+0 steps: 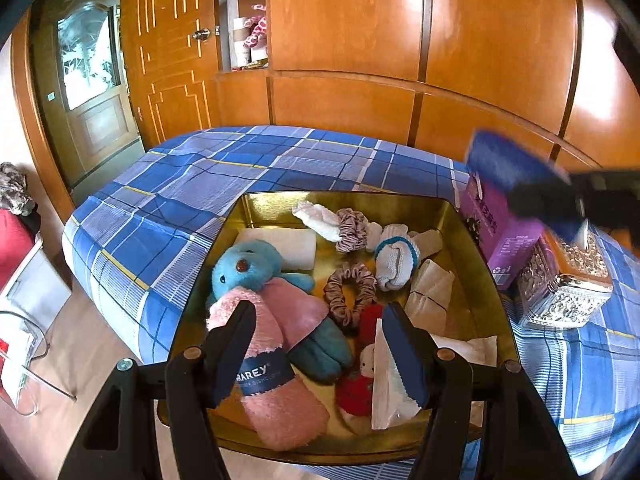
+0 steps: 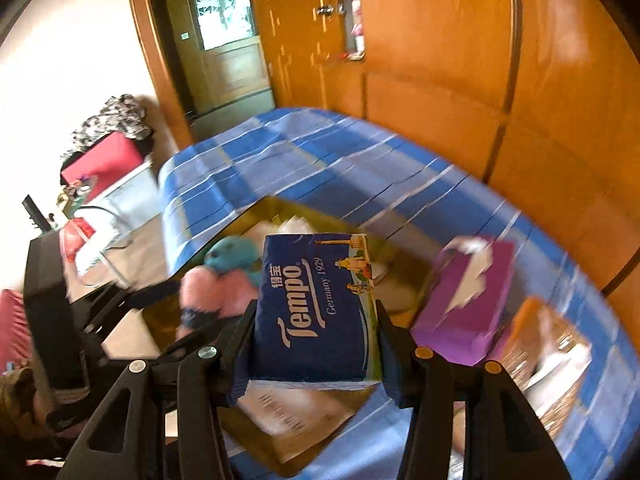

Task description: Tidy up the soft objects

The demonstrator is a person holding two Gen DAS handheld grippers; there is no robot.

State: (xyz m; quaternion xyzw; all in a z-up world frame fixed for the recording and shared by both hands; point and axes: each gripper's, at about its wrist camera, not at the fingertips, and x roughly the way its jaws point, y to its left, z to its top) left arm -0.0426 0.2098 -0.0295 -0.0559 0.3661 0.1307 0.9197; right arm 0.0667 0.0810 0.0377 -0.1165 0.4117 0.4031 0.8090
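Observation:
A gold tray (image 1: 460,216) lies on the blue plaid bed. It holds a blue plush bear (image 1: 244,268), a rolled pink cloth (image 1: 276,360) with a dark label, two scrunchies (image 1: 350,292), a white sock (image 1: 394,260), a folded white towel (image 1: 288,244) and a white packet (image 1: 386,392). My left gripper (image 1: 316,312) hovers open over the tray's near half, its left finger in front of the pink cloth. My right gripper (image 2: 316,312) is shut on a dark blue Tempo tissue pack (image 2: 312,280), held above the tray's right side. That pack (image 1: 516,172) shows blurred in the left wrist view.
A purple tissue box (image 1: 496,232) and a silver ornate box (image 1: 560,292) stand on the bed right of the tray. Wooden wardrobe panels (image 1: 344,20) close off the far side. Left of the bed are floor, a red case (image 2: 104,156) and a wire chair (image 1: 24,360).

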